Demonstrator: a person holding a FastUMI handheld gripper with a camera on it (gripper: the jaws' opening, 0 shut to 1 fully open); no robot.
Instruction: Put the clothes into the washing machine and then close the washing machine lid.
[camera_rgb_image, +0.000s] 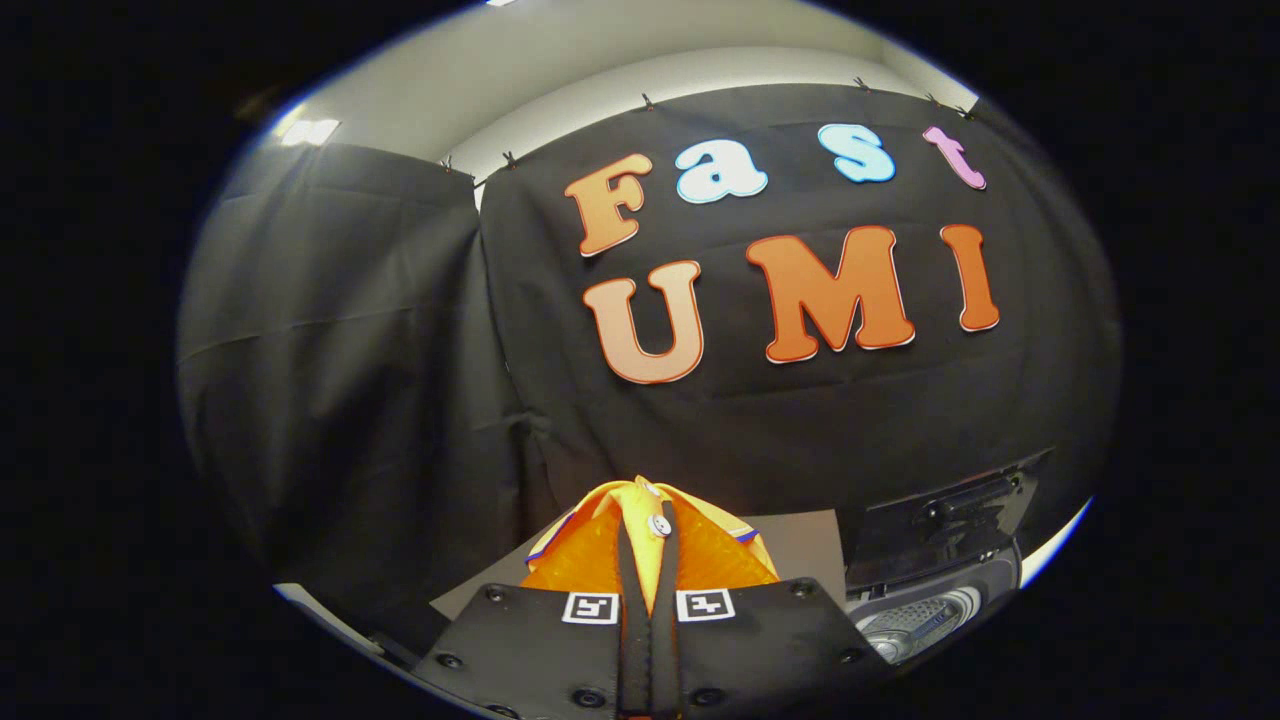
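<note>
An orange garment (700, 555) with a small white button and blue-edged trim hangs pinched between my fingers, lifted up in front of the black cloth wall. My gripper (647, 530) is shut on it, the two fingers (628, 590) pressed close together with the fabric bunched around them. Off to the right and lower down stands the washing machine (925, 610): its dark lid (950, 515) is raised and the metal drum shows under it.
A grey board (805, 550) lies behind the garment, just left of the washing machine. Black cloth walls close the booth ahead and to the left. A pale edge (320, 605) runs along the lower left.
</note>
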